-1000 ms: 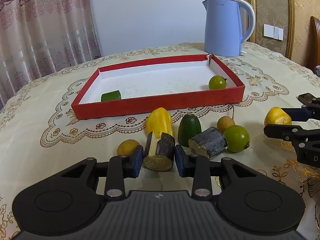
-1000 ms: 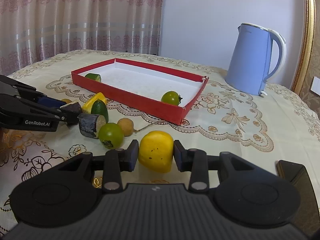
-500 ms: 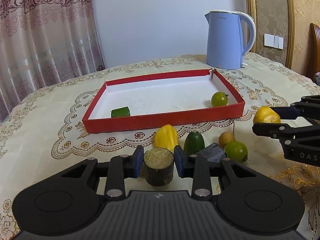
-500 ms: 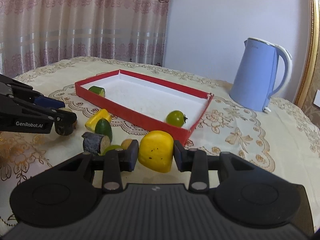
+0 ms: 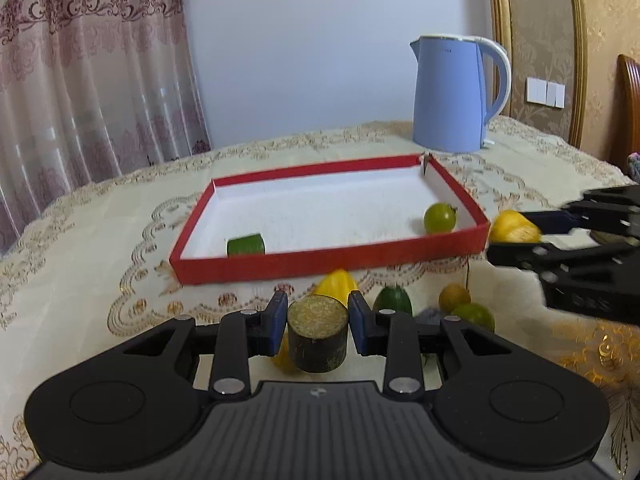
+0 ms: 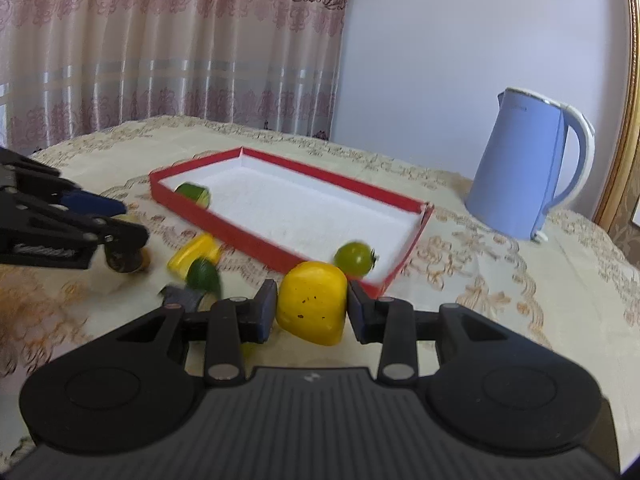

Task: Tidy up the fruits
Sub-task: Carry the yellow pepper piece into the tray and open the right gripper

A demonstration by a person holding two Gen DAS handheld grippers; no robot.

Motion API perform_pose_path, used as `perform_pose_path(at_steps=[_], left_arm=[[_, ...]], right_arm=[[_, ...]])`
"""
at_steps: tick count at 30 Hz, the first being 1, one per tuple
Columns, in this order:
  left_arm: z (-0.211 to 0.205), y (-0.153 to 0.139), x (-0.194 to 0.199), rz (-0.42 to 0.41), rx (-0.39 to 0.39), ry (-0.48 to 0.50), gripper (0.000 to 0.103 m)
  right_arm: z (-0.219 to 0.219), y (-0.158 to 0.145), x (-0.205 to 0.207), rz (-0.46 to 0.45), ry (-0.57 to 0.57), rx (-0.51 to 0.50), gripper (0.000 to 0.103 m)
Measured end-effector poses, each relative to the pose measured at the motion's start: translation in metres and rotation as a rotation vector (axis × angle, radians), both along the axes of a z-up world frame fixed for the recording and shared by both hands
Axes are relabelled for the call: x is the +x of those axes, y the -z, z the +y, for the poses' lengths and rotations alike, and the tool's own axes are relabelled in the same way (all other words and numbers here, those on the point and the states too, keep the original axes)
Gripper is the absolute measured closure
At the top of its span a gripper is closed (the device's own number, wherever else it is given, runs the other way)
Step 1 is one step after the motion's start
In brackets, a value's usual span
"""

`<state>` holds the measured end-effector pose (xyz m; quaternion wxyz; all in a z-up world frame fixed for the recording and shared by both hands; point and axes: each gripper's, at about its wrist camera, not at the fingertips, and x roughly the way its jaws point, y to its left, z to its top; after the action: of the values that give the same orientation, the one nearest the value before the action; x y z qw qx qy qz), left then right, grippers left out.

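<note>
two pieces already lay in the red tray (image 5: pixel 328 258): a green tomato (image 5: pixel 439 218) near its right wall and a green chunk (image 5: pixel 246 245) at the front left. the left gripper (image 5: pixel 317 318) pinched a dark cane stub (image 5: pixel 317 333) above the table; the right gripper (image 6: pixel 312 307) pinched a yellow fruit (image 6: pixel 313 302) just before the tray's near corner. several loose fruits (image 5: pixel 393 300) remained on the tablecloth (image 5: pixel 100 248), so most sorting looked undone.
</note>
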<state>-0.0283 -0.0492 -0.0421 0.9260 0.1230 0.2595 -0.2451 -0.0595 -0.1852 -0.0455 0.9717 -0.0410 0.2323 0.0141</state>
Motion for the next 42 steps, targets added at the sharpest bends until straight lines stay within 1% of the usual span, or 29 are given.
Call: perform_pose_path(at_steps=[5, 9, 15, 21, 26, 29, 36, 42], left_arm=[[-0.001, -0.005, 0.003, -0.016, -0.003, -0.001, 0.071], [-0.001, -0.006, 0.008, -0.02, 0.003, -0.003, 0.071], [-0.004, -0.011, 0.017, -0.028, -0.002, -0.008, 0.071], [-0.007, -0.012, 0.025, -0.025, 0.005, -0.016, 0.071], [-0.01, -0.012, 0.03, -0.029, 0.014, -0.024, 0.071], [-0.011, -0.013, 0.033, -0.03, 0.019, -0.029, 0.071], [-0.016, -0.01, 0.04, -0.019, 0.036, -0.04, 0.071], [-0.019, -0.011, 0.042, -0.013, 0.041, -0.046, 0.071]], right_arm=[[-0.014, -0.003, 0.04, -0.005, 0.022, -0.013, 0.068], [-0.02, -0.007, 0.068, -0.005, 0.023, -0.004, 0.068], [-0.013, 0.003, 0.106, 0.026, -0.009, 0.0, 0.068], [-0.017, 0.013, 0.128, 0.041, 0.004, 0.028, 0.068], [-0.024, 0.025, 0.142, 0.067, 0.026, 0.058, 0.068], [-0.025, 0.032, 0.143, 0.072, 0.03, 0.062, 0.068], [-0.031, 0.037, 0.144, 0.079, 0.038, 0.087, 0.068], [-0.03, 0.039, 0.145, 0.091, 0.041, 0.083, 0.067]])
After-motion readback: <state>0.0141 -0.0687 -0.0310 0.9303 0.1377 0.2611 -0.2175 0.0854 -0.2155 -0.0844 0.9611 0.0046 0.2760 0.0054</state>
